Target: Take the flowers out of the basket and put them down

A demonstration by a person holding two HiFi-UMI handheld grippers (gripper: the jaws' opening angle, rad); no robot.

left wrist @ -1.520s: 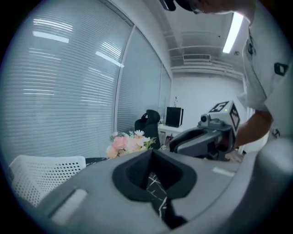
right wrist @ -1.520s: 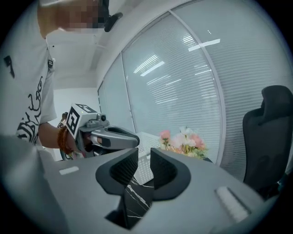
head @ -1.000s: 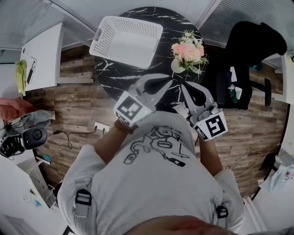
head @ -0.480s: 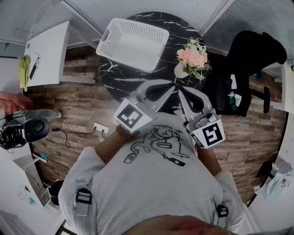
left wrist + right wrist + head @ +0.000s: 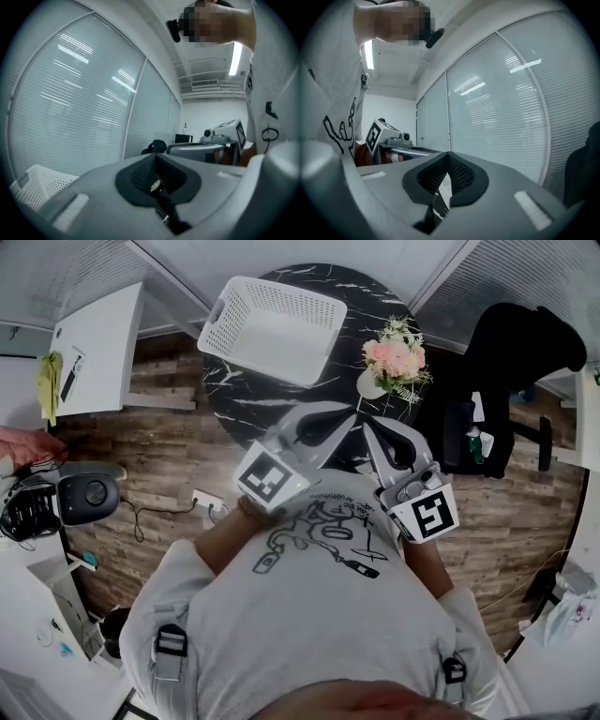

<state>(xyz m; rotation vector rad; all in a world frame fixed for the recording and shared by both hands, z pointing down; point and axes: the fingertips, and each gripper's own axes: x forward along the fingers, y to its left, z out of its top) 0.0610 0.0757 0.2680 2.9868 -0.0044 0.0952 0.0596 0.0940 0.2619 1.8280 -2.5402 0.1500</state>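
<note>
**Flowers on the table, both jaws closed**

The flowers (image 5: pixel 396 357), a soft pink and white bunch with feathery green sprigs, stand on the round, black, white-veined marble table (image 5: pixel 234 395). They are outside the basket (image 5: pixel 272 326), a white rectangular plastic tub with perforated walls, and to its right. The left gripper (image 5: pixel 349 416) and right gripper (image 5: pixel 368 425), smooth grey plastic, have their jaws pressed together. Their tips hang over the table's near edge, apart from the flowers.

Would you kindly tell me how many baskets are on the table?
1: the white basket on the table's left side, empty, flowers to its right. None looks hidden.
</note>
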